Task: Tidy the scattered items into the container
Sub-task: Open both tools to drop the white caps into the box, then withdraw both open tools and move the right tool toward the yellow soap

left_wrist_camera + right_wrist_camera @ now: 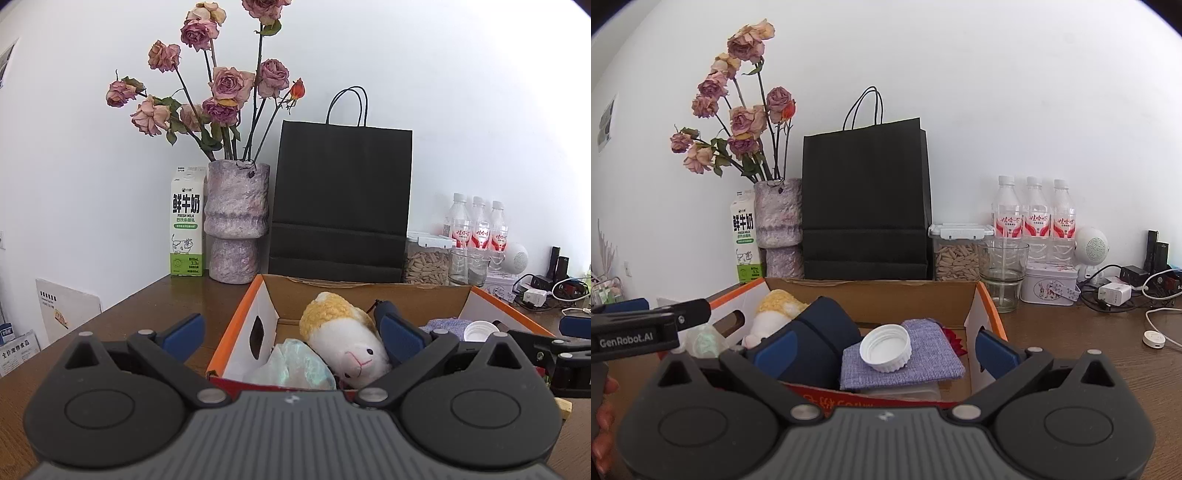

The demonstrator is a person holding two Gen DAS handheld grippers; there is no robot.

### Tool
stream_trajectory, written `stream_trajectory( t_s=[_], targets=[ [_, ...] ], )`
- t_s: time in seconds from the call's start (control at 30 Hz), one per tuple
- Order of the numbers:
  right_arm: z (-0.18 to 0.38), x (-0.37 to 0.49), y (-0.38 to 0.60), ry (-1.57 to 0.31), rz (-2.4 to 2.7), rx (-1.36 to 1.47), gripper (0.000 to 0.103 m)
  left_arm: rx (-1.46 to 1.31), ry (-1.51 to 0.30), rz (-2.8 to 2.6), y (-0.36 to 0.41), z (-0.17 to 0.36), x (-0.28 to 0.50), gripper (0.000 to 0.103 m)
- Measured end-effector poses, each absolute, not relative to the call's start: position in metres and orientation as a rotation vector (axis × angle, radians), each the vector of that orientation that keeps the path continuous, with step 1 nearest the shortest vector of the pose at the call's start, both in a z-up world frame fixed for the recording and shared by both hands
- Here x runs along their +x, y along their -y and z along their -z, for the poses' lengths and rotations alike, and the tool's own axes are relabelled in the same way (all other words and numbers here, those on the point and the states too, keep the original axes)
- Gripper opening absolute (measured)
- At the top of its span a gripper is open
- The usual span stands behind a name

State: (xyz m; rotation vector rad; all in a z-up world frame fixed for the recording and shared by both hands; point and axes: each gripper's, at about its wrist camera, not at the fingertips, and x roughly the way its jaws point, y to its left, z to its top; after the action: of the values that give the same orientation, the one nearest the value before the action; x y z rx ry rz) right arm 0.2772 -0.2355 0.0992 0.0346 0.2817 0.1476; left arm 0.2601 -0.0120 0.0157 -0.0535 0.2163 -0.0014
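Cardboard makes up the box (960, 295), brown inside with an orange rim, and it sits on the brown tabletop (1089, 369) right in front of both tools. Inside it are a soft toy sheep (351, 347), a crinkly plastic wrap (291, 365), a dark blue pouch (820, 343), a purple cloth bag (923, 354) and a white bottle cap (885, 347) lying on top of that cloth bag. So most of the things look to be in the box already; I cannot see any loose ones left on the tabletop close by.

The left tool (291, 332) is spread wide with nothing in it. One finger is outside the box wall and the other is over the sheep. The right tool (886, 347) is spread wide too and holds nothing. Its fingers sit on each side of the cap and cloth bag, one by the blue pouch and one outside the right box wall.

What could go wrong? The cap only rests on the cloth, so a bump from a finger could make it roll off or hop out. A finger could catch the box wall and drag or tip the box. Just behind the box stand a black paper bag (864, 199), a vase of dry roses (236, 221), a milk carton (186, 221) and a drinking glass (1003, 269). If the box gets pushed back hard, these may fall. The two tools are also near each other and could knock together.
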Motion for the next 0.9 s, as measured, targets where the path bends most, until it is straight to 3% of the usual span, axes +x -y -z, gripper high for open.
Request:
stream_trajectory(
  t_s=[0.9],
  targets=[
    [-0.080,0.235,0.245,-0.416,-0.132,-0.022,0.103,-0.027,-0.350,0.022,0.021,0.001,0.217,0.103]
  ],
)
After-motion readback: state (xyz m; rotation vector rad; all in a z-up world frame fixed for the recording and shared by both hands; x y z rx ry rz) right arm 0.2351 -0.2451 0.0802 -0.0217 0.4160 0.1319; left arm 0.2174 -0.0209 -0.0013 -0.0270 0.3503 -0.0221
